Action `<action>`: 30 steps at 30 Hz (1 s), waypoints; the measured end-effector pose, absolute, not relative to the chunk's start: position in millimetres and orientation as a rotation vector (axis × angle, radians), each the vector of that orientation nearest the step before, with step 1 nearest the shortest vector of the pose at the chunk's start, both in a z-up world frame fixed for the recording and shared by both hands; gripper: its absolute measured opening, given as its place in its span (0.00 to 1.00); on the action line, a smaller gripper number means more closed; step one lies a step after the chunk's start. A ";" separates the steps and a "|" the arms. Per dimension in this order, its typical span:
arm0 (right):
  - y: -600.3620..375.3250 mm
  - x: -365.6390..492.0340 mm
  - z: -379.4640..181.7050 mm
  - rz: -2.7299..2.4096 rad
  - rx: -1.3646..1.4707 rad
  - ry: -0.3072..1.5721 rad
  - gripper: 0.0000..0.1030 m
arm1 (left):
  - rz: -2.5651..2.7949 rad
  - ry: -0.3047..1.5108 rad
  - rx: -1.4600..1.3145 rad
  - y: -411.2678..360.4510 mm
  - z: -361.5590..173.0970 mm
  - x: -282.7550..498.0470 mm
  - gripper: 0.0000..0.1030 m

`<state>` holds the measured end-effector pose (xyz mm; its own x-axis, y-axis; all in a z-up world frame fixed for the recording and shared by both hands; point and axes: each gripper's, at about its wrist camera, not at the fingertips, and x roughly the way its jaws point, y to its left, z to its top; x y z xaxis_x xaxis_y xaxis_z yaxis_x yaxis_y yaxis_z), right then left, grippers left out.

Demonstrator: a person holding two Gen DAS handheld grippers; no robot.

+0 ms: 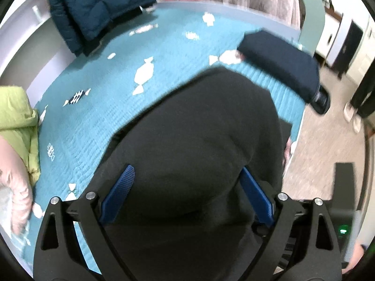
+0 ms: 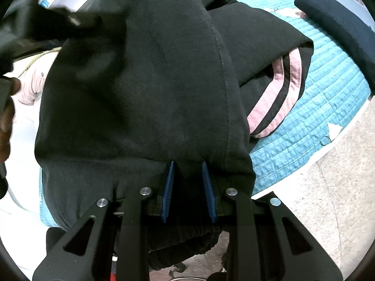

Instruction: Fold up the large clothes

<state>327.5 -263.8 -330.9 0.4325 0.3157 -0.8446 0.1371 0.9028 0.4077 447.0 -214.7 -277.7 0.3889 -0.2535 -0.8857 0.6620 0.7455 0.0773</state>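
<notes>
1. Both views were evenly and brightly lit – soft indoor light, no hard shadows.
2. Fisheye distortion bent the bed frame (image 1: 234, 5) and ringed each picture in black.
3. The black garment (image 1: 199, 128) swallowed detail and looked smeared by motion.
4. In the right wrist view, the upper-left corner was heavily blurred – shapes there were unreadable.

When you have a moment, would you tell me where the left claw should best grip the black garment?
Probably at its near hem, coming in from the bed's edge: the black garment bulges between the open left claw, while the right claw already pinches that hem beside the seam.
</notes>
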 end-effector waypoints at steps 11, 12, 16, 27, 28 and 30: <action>-246.9 332.6 -326.6 0.088 0.427 1.141 0.23 | -0.390 0.927 0.230 -101.4 -242.6 420.3 0.88; -246.4 333.6 -326.3 0.085 0.426 1.143 0.23 | -0.377 0.928 0.224 -93.2 -243.4 416.7 0.88; -242.4 337.0 -323.4 0.076 0.419 1.146 0.24 | -0.309 0.961 0.162 -53.7 -254.2 396.7 0.88; -249.3 327.7 -305.8 0.084 0.494 1.106 0.24 | -0.255 1.037 0.000 -0.8 -292.2 343.1 0.88; -251.0 327.0 -302.8 0.089 0.510 1.101 0.26 | -0.262 1.046 -0.009 -0.8 -295.1 342.9 0.88; -253.9 324.9 -293.7 0.106 0.551 1.087 0.31 | -0.272 1.067 -0.012 -2.4 -302.5 341.4 0.88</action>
<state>324.9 -253.9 -293.7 0.4741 0.3452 -0.8100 0.1829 0.8613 0.4741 341.4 -2.4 -302.5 0.4524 -0.2263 -0.8626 0.2148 0.9664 -0.1409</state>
